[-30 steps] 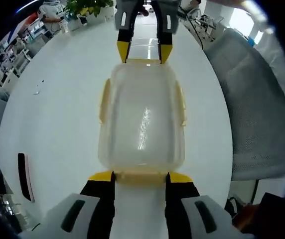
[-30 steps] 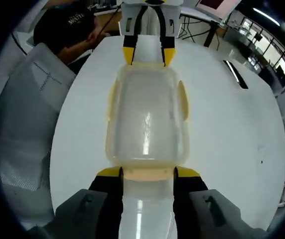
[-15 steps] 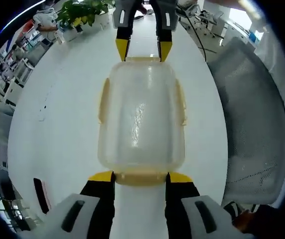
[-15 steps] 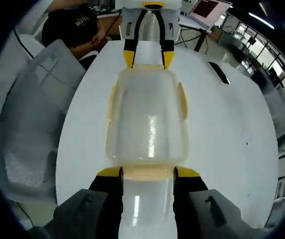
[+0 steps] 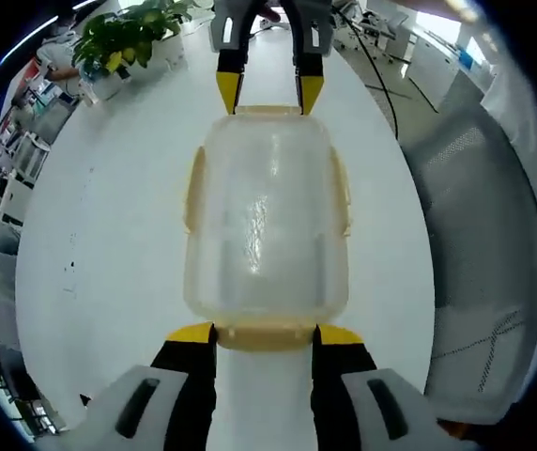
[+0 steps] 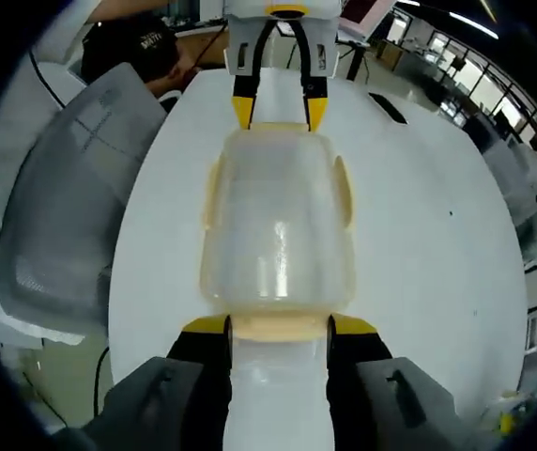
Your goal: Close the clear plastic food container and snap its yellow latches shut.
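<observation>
In the left gripper view, the left gripper comes up from the bottom. Its two jaws stand apart, one on each side of the near yellow latch of the clear box. The tips touch the box end, but I cannot tell if they squeeze the latch or just sit beside it. The box lies in the middle of the white counter, with its lid on top. More yellow latches show along its long sides. At the far end of the box, the right gripper points back this way, jaws apart, tips at the far latch. A plant sits far off on the counter. A grey chair stands beside the counter.

In the right gripper view, it looks the same from the other end. The right gripper has its jaws apart around the near yellow latch. The box lies in front of it. The left gripper is at the far end, jaws apart. A grey chair is beside the counter, and a person sits past it.

What could go wrong: the box is light and the counter is smooth. If one side pushes harder, the box could slide or tip up. A jaw tip could slip off a thin latch. If the lid is not flat, the latch may not snap.
</observation>
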